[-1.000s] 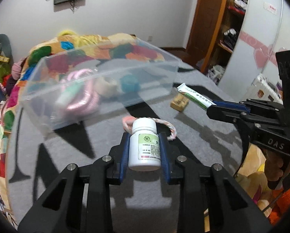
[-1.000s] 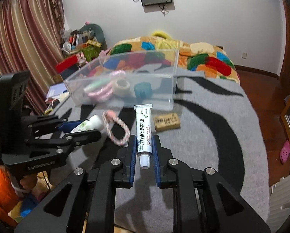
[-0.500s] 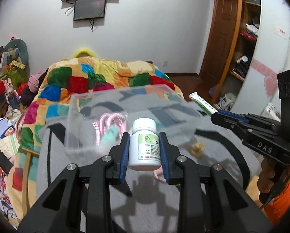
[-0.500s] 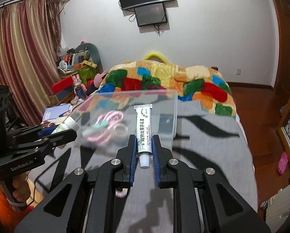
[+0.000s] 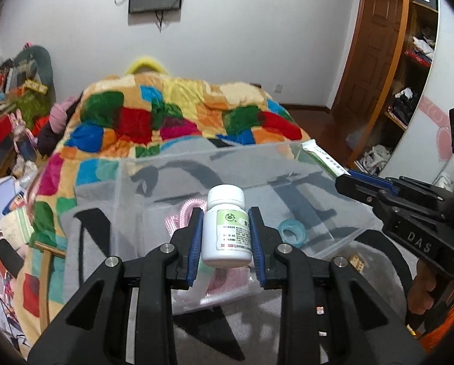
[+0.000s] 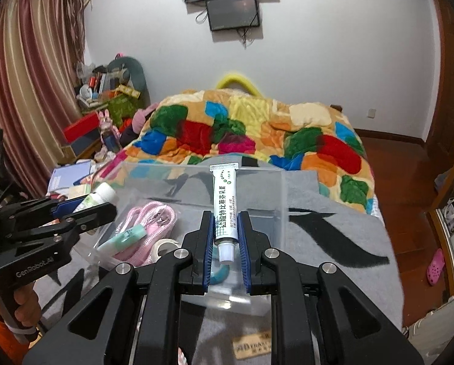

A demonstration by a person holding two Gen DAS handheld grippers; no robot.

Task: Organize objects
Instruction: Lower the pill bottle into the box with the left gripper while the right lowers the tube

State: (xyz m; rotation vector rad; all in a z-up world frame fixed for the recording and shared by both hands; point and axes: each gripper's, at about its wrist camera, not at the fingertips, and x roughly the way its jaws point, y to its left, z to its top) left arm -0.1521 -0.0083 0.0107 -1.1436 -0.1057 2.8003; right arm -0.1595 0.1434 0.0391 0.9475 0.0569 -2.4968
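Observation:
My left gripper [image 5: 226,216] is shut on a white pill bottle [image 5: 226,228] with a green-and-white label, held upright over the near side of a clear plastic bin [image 5: 172,167]. My right gripper [image 6: 224,220] is shut on a white ointment tube [image 6: 224,205], cap toward me, above the same clear bin [image 6: 283,188]. Inside the bin lie a pink cord [image 6: 154,216], a mint-green tube [image 6: 122,238], a white tape roll [image 6: 163,246] and a teal tape roll [image 5: 292,231]. In the left wrist view the right gripper [image 5: 345,178] shows at right with the tube [image 5: 321,158]. The right wrist view has the left gripper [image 6: 105,202] at left.
The bin stands on a grey blanket with black strokes [image 6: 333,237], spread over a bed with a patchwork quilt [image 6: 251,127]. A small tan box [image 6: 252,345] lies on the blanket in front of the bin. Cluttered shelves stand left, a wardrobe and wooden floor right.
Both grippers have risen and moved forward from in front of the bin to above it, each still holding its item. The pink-and-white rope ring on the blanket has dropped out of sight.

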